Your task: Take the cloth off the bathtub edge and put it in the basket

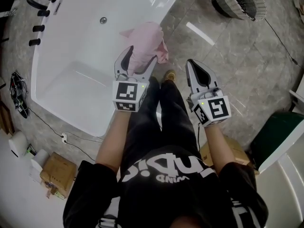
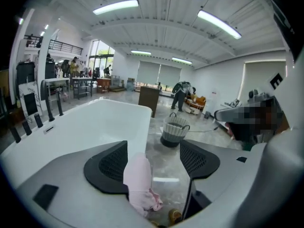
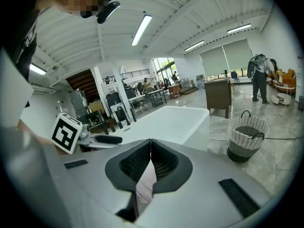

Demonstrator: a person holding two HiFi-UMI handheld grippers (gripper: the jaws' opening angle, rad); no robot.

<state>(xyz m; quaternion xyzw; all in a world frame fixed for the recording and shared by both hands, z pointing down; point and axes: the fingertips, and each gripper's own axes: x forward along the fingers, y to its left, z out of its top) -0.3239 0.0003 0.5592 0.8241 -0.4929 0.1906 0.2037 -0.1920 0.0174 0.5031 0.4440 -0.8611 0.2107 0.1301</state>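
Pink crumpled cloth [image 1: 147, 37] hangs over the rim of a glossy white freestanding bathtub [image 1: 71, 56], at 12 o'clock in the head view. The left gripper [image 1: 142, 52] is at the cloth with its grey jaws spread wide, one on each side of the fabric. In the left gripper view the cloth [image 2: 137, 179] lies against the left jaw's black ribbed pad, with a clear gap to the right one. The right gripper [image 1: 190, 61] hovers over the grey marble-look floor just right of the tub, its jaws pressed together at the tips.

A round woven basket [image 1: 242, 1], pale above and dark grey at the base, stands on the floor at 1 o'clock, well apart from the tub. Each gripper carries a cube of black-and-white square markers. The person's black shirt [image 1: 166, 175] has large white lettering that is hard to read, with what looks like "WIND" beneath it.
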